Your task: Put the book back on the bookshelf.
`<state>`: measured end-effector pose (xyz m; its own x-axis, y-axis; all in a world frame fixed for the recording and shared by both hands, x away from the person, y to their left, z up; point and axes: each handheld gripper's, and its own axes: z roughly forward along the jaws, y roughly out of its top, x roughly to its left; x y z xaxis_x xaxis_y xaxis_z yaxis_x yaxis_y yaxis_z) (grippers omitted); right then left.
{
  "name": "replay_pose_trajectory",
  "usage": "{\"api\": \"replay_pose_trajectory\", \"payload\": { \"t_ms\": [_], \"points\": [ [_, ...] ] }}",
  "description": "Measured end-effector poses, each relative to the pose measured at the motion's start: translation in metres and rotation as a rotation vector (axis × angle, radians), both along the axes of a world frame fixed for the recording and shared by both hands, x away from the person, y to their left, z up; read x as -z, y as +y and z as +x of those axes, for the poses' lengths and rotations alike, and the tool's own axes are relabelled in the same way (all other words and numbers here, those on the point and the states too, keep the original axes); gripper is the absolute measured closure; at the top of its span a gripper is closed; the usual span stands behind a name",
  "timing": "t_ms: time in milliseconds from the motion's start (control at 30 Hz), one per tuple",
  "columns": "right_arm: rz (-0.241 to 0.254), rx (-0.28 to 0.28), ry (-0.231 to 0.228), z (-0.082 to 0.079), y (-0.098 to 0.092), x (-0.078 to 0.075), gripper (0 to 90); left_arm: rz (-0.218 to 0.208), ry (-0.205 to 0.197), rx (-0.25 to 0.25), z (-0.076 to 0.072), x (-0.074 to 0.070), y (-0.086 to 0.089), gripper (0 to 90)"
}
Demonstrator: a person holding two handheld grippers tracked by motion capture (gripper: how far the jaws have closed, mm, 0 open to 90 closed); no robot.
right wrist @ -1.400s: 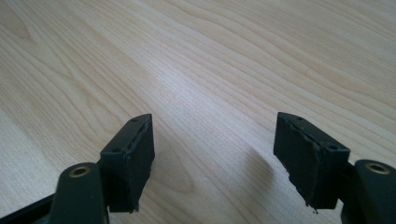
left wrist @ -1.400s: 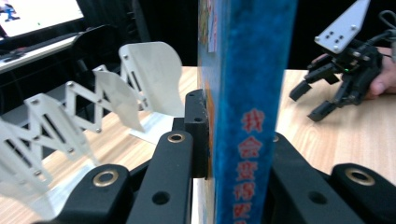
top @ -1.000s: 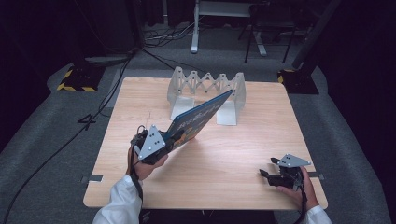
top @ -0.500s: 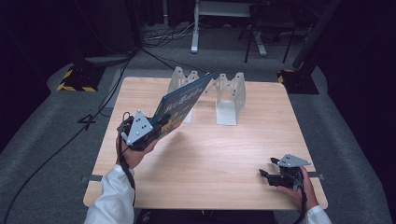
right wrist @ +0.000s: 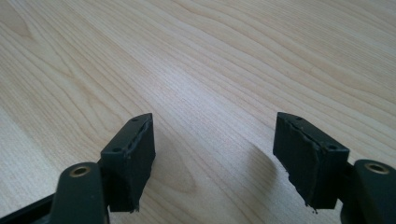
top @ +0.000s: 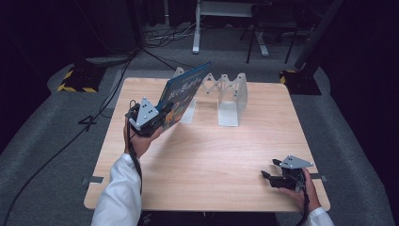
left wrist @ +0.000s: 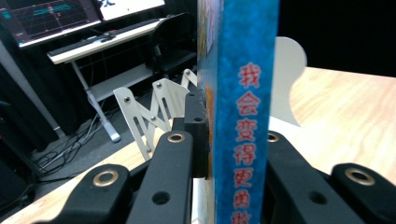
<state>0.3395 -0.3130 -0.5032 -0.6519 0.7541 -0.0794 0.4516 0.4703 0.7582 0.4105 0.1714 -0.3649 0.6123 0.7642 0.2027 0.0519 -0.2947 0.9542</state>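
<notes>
Clamping blue book point(top: 182, 93) in left gripper point(top: 160, 120), rack point(top: 226, 92) just past it; right gripper point(top: 273, 176) jaws apart, low over counter point(top: 211, 155)

The table point(top: 207, 160) is pale, matt wood with visible grain. The book point(left wrist: 238, 107) has a glossy printed cover. The folding rack point(top: 226, 94) looks like smooth white-painted metal.
</notes>
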Motion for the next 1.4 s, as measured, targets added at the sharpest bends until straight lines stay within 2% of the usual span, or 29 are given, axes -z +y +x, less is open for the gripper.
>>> {"api": "replay_pose_trajectory", "payload": {
  "t_ms": [167, 267, 433, 533, 567, 700, 800, 833, 1100, 1233, 1400],
  "points": [
    [0.000, -0.004, 0.000, 0.000, 0.000, 0.000, 30.2, -0.041, 0.012, -0.011, 0.016, 0.011, -0.007, 82.7],
    [-0.002, -0.005, -0.002, -0.001, 0.000, 0.000, 30.2, -0.072, 0.014, -0.019, 0.020, 0.014, -0.006, 82.6],
    [-0.002, -0.009, -0.001, 0.000, 0.000, 0.000, 30.2, -0.069, 0.040, -0.043, 0.023, 0.024, -0.002, 82.6],
    [-0.003, -0.009, -0.002, -0.001, 0.000, 0.000, 30.2, -0.098, 0.061, -0.058, 0.023, 0.032, 0.000, 82.6],
    [-0.002, -0.009, -0.001, 0.000, 0.000, 0.000, 30.2, -0.095, 0.063, -0.063, 0.023, 0.033, 0.000, 82.5],
    [0.004, -0.007, 0.003, 0.000, 0.000, 0.000, 30.2, -0.102, 0.075, -0.083, 0.026, 0.037, -0.002, 82.6],
    [0.005, -0.007, 0.003, 0.000, 0.000, 0.000, 30.2, -0.133, 0.082, -0.110, 0.030, 0.040, -0.005, 82.5],
    [0.005, -0.007, 0.003, 0.000, 0.000, 0.000, 30.2, -0.131, 0.083, -0.116, 0.031, 0.040, -0.005, 82.6],
    [0.001, -0.009, 0.000, -0.001, 0.001, 0.000, 30.3, -0.160, 0.106, -0.138, 0.043, 0.043, -0.012, 82.5],
    [0.002, -0.011, -0.002, -0.001, 0.001, 0.000, 30.3, -0.190, 0.123, -0.168, 0.047, 0.046, -0.011, 82.5],
    [0.002, -0.016, -0.003, -0.001, 0.001, 0.001, 30.3, -0.248, 0.141, -0.197, 0.049, 0.051, -0.006, 82.3]
  ]
}}
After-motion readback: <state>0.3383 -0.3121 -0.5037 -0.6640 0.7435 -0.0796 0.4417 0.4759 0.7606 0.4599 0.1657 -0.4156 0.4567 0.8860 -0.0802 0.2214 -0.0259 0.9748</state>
